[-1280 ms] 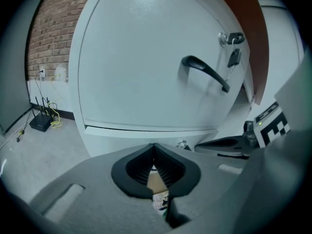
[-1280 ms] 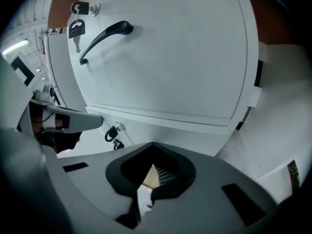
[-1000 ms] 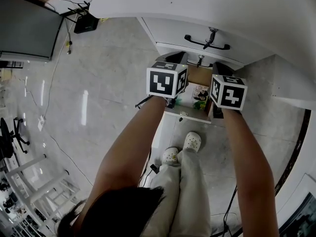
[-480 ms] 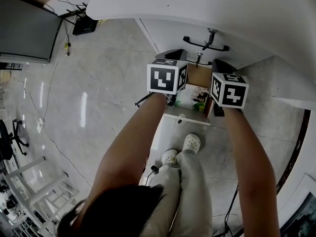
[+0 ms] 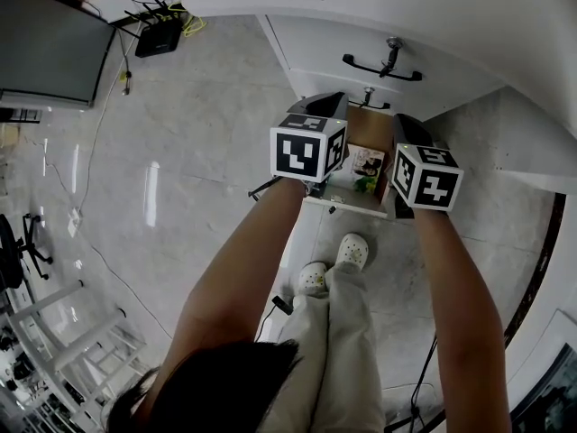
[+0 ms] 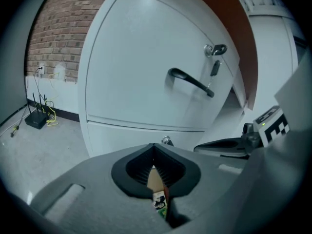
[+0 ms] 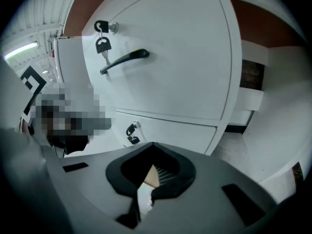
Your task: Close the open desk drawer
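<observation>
Standing over the open drawer (image 5: 346, 205), a person holds one tool in each hand. The drawer sticks out from the white cabinet (image 5: 306, 48), under a shut drawer with a black handle (image 5: 381, 65). A key (image 7: 103, 44) hangs by that handle. Inside the open drawer lie a small picture card (image 5: 365, 161) and something green (image 5: 364, 186).

The left gripper (image 5: 322, 106) is over the drawer's left side. Its jaws are pressed together with nothing between them. The right gripper (image 5: 406, 126) is over the drawer's right side. Its jaws are pressed together too, with nothing in them. Whether the tools touch the drawer cannot be told.

The person's white shoes (image 5: 352, 253) are on the gray floor (image 5: 180, 152), right below the drawer.
</observation>
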A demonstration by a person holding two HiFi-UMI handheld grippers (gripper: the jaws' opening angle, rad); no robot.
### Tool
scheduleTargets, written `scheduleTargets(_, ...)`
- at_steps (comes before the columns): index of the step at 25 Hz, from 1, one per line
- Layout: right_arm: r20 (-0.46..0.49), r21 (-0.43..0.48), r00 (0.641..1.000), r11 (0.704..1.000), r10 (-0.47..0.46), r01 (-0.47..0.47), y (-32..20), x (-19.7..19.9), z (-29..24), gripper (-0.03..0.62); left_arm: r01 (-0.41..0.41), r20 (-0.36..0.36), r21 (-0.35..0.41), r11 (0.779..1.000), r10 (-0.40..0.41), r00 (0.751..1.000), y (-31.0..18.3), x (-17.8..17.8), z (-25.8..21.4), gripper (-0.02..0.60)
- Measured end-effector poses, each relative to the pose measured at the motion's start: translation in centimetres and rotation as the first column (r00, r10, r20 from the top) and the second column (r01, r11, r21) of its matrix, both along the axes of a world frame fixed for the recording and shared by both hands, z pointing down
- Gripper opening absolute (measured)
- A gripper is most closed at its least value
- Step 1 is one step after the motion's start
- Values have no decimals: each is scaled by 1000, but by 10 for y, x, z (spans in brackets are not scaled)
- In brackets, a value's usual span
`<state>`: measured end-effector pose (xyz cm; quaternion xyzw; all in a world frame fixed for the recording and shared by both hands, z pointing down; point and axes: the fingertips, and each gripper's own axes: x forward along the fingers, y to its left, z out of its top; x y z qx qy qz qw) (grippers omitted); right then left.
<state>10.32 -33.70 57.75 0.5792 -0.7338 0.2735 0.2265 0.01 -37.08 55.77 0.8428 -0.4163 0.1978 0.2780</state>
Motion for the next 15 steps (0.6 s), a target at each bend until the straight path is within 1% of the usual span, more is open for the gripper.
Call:
scheduleTargets(5,23,34,1000,999,12,-13,19,-7,-26,9,-9,-23,9,1000,9,1000,26,-6,-17,6)
scheduleTargets(9,35,67,999,998,19,-21,37,-13,-56,9,-9,-45,24,1000,10,999,43,-11,-40,6)
scheduleTargets(11,40,81,999,996,23,-26,45,-14,-69,9,-28,-46,51,998,30,999,51,-11,-53,6)
scheduleTargets(13,52,101,998,994,25,-30,54,-14,-83,9,-61,-25,96,993,64,998,63,-9,-66,6)
scheduleTargets(15,61,126,998,992,19,-26,64,-12,-94,9,-76,-22,133,988,80,997,74,-7,-76,6)
